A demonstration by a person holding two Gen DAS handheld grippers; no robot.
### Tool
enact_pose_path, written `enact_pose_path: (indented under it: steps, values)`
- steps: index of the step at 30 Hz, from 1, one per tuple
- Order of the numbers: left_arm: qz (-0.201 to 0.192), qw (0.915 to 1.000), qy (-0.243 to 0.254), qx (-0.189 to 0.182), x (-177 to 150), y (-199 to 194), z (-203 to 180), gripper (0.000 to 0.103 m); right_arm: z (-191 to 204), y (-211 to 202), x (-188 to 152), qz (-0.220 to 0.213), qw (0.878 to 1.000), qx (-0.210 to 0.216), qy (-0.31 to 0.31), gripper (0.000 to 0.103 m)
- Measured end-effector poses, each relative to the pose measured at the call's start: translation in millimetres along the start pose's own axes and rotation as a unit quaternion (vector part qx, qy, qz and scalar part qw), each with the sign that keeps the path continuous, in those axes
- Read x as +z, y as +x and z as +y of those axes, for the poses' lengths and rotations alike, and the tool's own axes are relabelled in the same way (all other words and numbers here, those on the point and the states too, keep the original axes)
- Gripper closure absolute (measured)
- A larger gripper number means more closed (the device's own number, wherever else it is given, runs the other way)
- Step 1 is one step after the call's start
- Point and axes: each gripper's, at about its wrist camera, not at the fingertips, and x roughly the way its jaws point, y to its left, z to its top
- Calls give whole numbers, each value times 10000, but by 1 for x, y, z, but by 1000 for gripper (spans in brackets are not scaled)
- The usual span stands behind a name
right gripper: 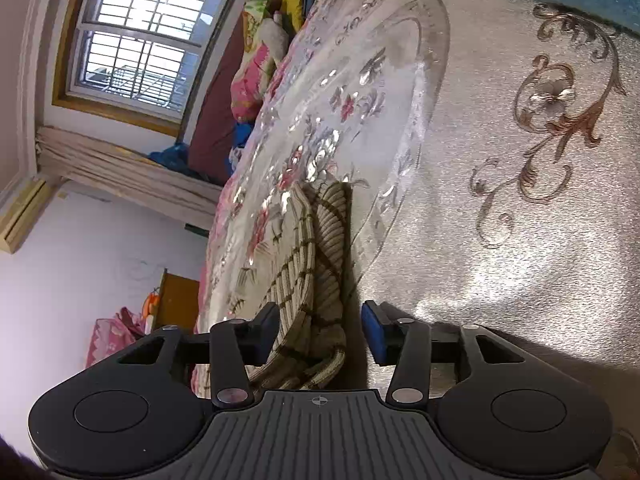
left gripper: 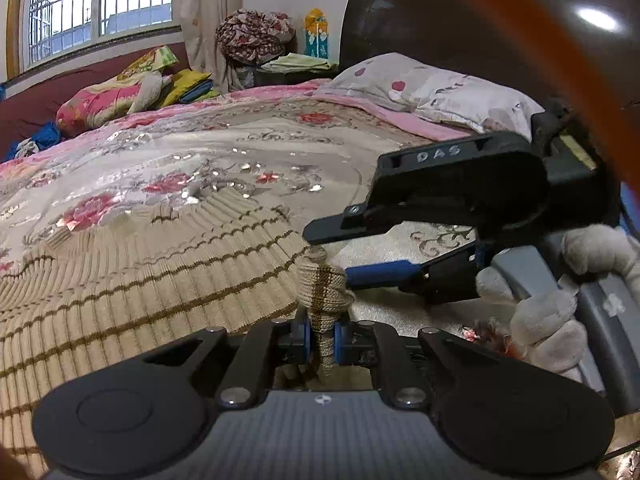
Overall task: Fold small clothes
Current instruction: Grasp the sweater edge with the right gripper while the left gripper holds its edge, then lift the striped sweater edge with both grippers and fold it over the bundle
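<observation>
A beige ribbed sweater (left gripper: 140,272) with thin brown stripes lies spread on the flowered bed cover (left gripper: 192,148). My left gripper (left gripper: 320,336) is shut on a bunched corner of the sweater, which stands up in a twisted wad between the blue pads. Just right of that wad my right gripper (left gripper: 332,256) is open, held by a gloved hand (left gripper: 548,320). In the right wrist view the right gripper (right gripper: 320,332) has a fold of the sweater (right gripper: 316,280) lying between its fingers; the right blue pad (right gripper: 374,332) stands clear of the cloth.
A flowered pillow (left gripper: 420,88) lies against the dark headboard (left gripper: 440,20) at the back right. Bundled quilts and cushions (left gripper: 112,96) sit along the far left under the window (left gripper: 100,4). A cloth bundle (left gripper: 254,34) rests on a bedside stand.
</observation>
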Motion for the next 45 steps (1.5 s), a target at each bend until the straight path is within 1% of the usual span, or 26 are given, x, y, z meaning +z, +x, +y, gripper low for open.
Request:
enact_pose_path:
  steps: [6,10,12,17,21,28,31,36,37,38,39,40,42,45]
  values:
    - [-77,9998,-112,-136,2,-5,7,87,5,3,-3,17,9999,-17,-100,53]
    - [-131,9992,-321,-221,0,-7,14,87,3,4,-1,34,9999,76,90,48]
    - [-178,9987,-394,-270,0,-8,16,87,1,7,3,19,9995,161,271,48]
    - [-254,9978,-484,-388,-2,-8,22,87,-1,16,12,-182,9982,182,545,48]
    - [-319,9967,-594,-462,-3,-10,27,87,4,32,19,-208,9982,79,554,48]
    - [-456,9946,-752,-558,1,-12,34,87,20,65,30,-43,9995,-129,294,49]
    - [-512,9937,-805,-582,1,-13,36,87,22,71,33,-45,9994,-128,329,49]
    - [-532,9924,-911,-628,-1,-13,40,87,13,66,31,-191,9982,91,562,50]
    - [-517,9926,-902,-620,-1,-12,39,87,13,67,30,-218,9983,76,532,54]
    - [-503,9927,-902,-618,-2,-11,38,87,15,68,29,-231,9988,-28,438,64]
    - [-501,9928,-906,-610,-2,-12,38,87,18,70,28,-221,9990,-199,329,71]
    - [-521,9924,-926,-616,-2,-14,38,87,20,74,27,-183,9989,-378,215,81]
    - [-602,9912,-999,-622,-2,-19,40,87,22,75,25,-193,9987,-430,201,84]
    - [-781,9882,-1149,-643,1,-30,48,87,31,66,23,-325,9987,-320,211,86]
